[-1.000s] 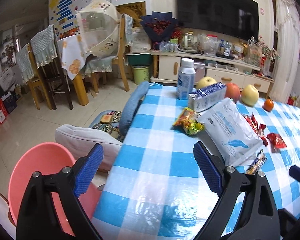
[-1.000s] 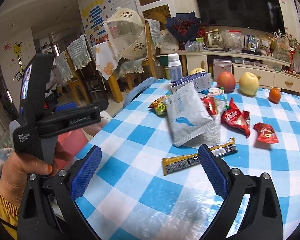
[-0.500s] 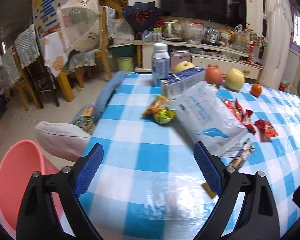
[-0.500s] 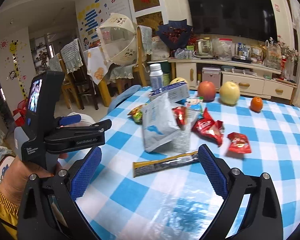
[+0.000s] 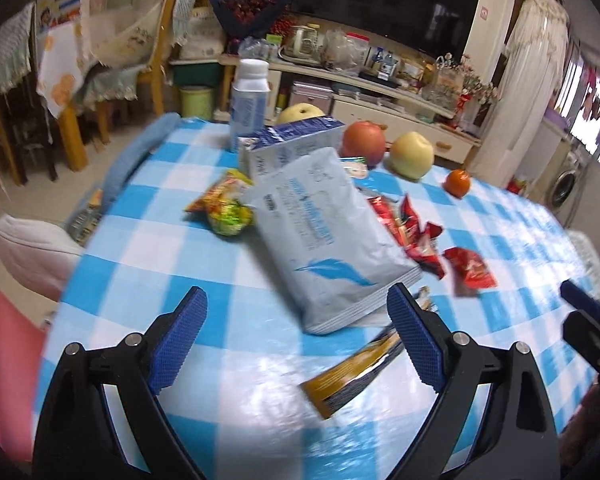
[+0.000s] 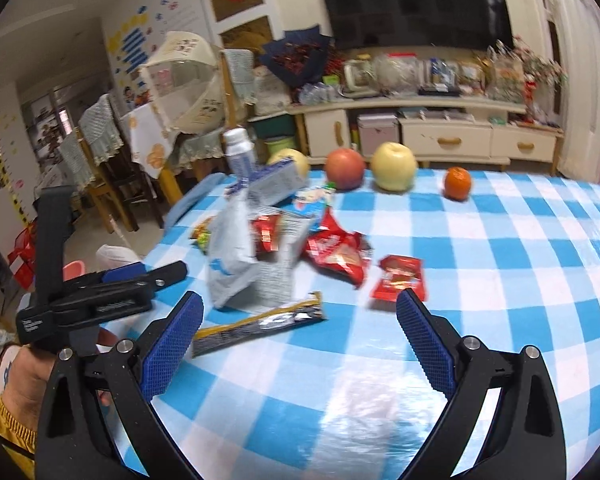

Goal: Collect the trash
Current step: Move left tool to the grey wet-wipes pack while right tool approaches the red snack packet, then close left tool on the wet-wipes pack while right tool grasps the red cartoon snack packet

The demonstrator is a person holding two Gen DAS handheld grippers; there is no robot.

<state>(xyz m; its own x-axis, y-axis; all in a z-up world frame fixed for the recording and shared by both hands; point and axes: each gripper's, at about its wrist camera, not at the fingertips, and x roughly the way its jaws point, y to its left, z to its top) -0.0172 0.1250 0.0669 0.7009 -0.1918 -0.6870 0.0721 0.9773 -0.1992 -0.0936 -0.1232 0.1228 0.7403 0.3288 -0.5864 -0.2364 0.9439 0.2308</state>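
One long gold wrapper [image 6: 260, 322] lies flat, its length running left-right.

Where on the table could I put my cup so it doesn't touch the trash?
Bare checked tablecloth lies right of the small red wrapper, below the orange. Also the near edge, in front of the long gold wrapper. It's crowded around the grey pouch.

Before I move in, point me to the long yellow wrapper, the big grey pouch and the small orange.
long yellow wrapper [image 6: 256, 326], right wrist view, middle of the strip.
big grey pouch [image 5: 324, 232], left wrist view, centre of its printed face.
small orange [image 6: 457, 183], right wrist view, middle of the fruit.
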